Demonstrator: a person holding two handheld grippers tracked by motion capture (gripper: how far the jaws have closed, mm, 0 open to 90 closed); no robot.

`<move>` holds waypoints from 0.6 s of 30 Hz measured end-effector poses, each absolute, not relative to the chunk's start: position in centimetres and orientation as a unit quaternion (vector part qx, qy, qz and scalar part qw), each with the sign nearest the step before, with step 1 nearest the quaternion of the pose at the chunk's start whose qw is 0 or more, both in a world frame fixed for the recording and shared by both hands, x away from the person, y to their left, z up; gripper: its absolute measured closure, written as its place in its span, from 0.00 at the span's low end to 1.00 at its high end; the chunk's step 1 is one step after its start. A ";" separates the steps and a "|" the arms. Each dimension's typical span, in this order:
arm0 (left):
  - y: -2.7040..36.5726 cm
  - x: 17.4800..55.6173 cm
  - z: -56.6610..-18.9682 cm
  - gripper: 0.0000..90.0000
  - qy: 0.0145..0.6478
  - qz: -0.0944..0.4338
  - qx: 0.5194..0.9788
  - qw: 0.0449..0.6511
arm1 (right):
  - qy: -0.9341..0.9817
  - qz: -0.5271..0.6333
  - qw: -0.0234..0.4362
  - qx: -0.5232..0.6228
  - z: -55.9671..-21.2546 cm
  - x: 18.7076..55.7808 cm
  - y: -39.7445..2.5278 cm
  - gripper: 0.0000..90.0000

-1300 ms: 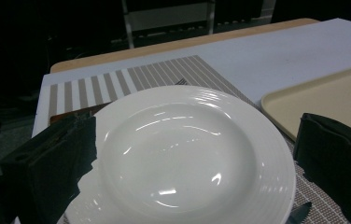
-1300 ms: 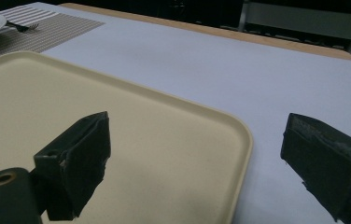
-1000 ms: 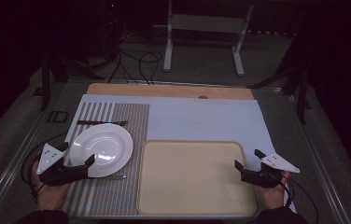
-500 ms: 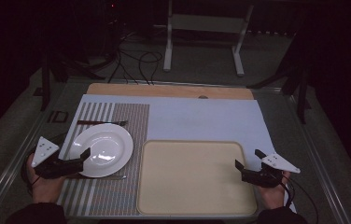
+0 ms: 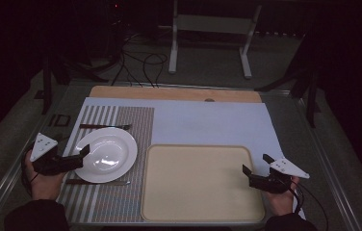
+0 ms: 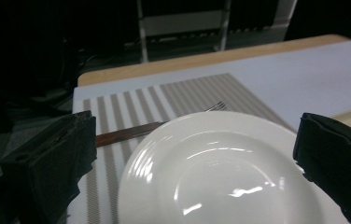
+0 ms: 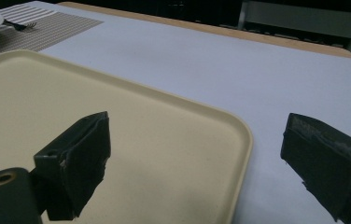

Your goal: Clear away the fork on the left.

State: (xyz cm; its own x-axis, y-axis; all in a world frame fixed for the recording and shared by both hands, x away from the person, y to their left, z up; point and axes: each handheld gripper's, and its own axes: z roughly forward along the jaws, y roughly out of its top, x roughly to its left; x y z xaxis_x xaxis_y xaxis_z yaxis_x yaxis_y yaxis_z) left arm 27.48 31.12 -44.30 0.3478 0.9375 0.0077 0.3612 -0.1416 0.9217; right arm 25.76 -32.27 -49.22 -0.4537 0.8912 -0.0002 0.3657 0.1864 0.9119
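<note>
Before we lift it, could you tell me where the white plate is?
In the high view the white plate lies on the striped placemat, left of the tray, between fork and knife.

A dim lab or test room with a staged dining setup: a wooden table [image 5: 174,93] under a pale blue sheet [image 5: 208,122], black cables [image 5: 140,62] trailing across the grey floor, and a white metal stand [image 5: 210,36] behind.

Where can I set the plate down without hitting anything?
The tray is bare throughout, and so is the blue mat behind it up to the wooden board. The striped placemat is crowded: plate between fork and knife.
</note>
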 end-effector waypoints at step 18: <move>32.3 30.7 -44.3 0.00 0.490 0.330 0.694 0.411 | 0.714 0.465 0.284 0.439 -49.2 25.7 -32.4 0.09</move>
State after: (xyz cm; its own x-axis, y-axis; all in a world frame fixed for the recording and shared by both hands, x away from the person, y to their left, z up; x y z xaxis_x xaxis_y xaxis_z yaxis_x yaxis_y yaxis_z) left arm 30.72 32.27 -44.32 0.3020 0.9518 0.0540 0.4094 -0.1807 0.8943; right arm 25.74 -32.40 -49.18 -0.4522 0.8919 0.0020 0.3635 0.1822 0.9136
